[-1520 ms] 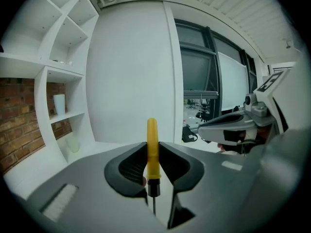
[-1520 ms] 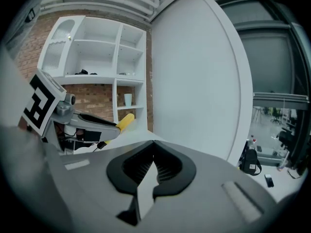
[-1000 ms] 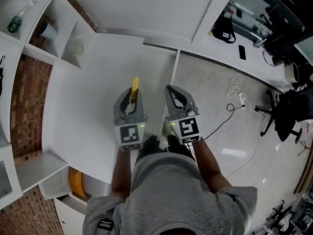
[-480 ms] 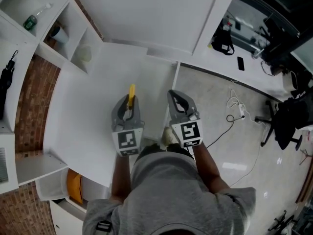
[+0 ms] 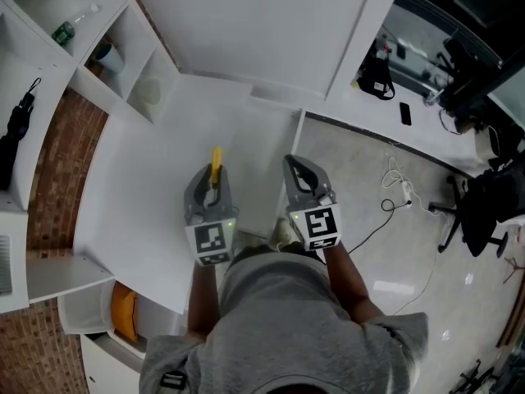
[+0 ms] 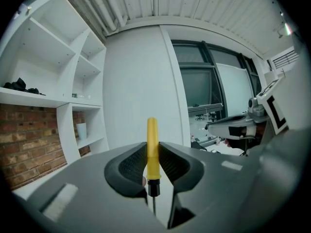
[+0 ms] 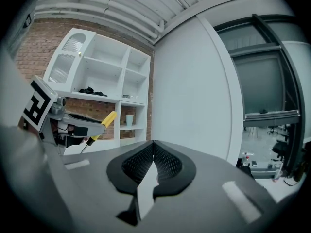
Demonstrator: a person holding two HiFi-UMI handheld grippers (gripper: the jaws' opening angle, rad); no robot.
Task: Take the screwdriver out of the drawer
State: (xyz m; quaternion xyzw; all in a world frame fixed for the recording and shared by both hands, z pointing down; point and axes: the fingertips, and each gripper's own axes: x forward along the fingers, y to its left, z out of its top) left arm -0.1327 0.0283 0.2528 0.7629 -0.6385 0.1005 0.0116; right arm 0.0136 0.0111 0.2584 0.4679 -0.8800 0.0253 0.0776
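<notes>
A screwdriver (image 6: 152,149) with a yellow handle and a thin metal shaft stands between the pads of my left gripper (image 6: 152,165), which is shut on it. In the head view the yellow handle (image 5: 216,161) sticks out past the left gripper (image 5: 210,194) above the white counter (image 5: 139,187). From the right gripper view the screwdriver (image 7: 106,122) shows at the left, held aloft. My right gripper (image 5: 302,183) hangs beside the left one at the counter's right edge; its pads (image 7: 153,158) meet at the tips with nothing between them. No drawer front is clearly visible.
White shelving (image 5: 107,56) with a cup and a bottle stands at the upper left against a brick wall (image 5: 49,171). A white wall panel (image 5: 254,23) rises behind the counter. To the right lie grey floor (image 5: 369,187), a cable, an office chair (image 5: 484,195) and a desk.
Both grippers have risen a little and shifted slightly, the left one still holding the screwdriver. The head view has drifted, showing more of the shelving.
</notes>
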